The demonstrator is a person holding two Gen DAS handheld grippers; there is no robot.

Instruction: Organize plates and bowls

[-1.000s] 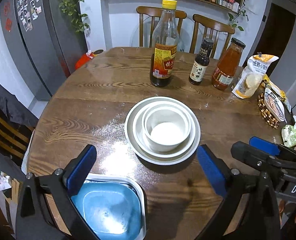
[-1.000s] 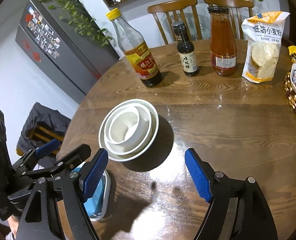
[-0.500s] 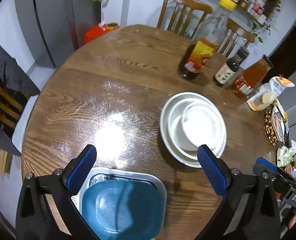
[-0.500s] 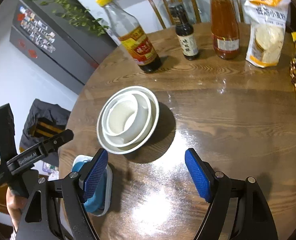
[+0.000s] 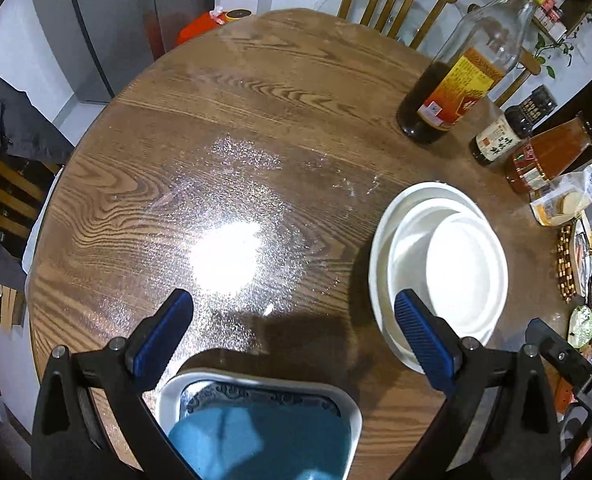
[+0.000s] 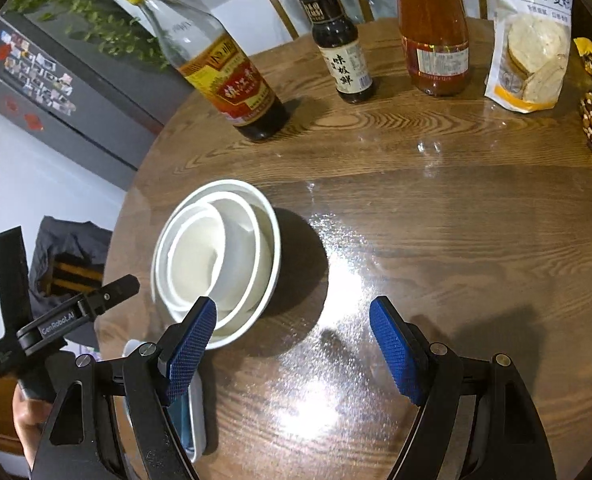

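Left gripper (image 5: 294,332) lowered over blue dish (image 5: 260,428), tilted steeply

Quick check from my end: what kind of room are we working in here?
Most likely a home dining area or kitchen. A round wooden table holds nested white dishes and condiment bottles, wooden chairs stand around it, and a fridge covered in magnets sits nearby.

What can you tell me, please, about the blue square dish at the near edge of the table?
The dish is squarish with rounded corners: a white rim, a dark patterned band inside it, and a glossy blue well, ceramic by its look. It lies flat and empty on the wooden table, at the near edge, apart from the white stack. The open left tool hangs above it without touching. The right wrist view shows only its edge.
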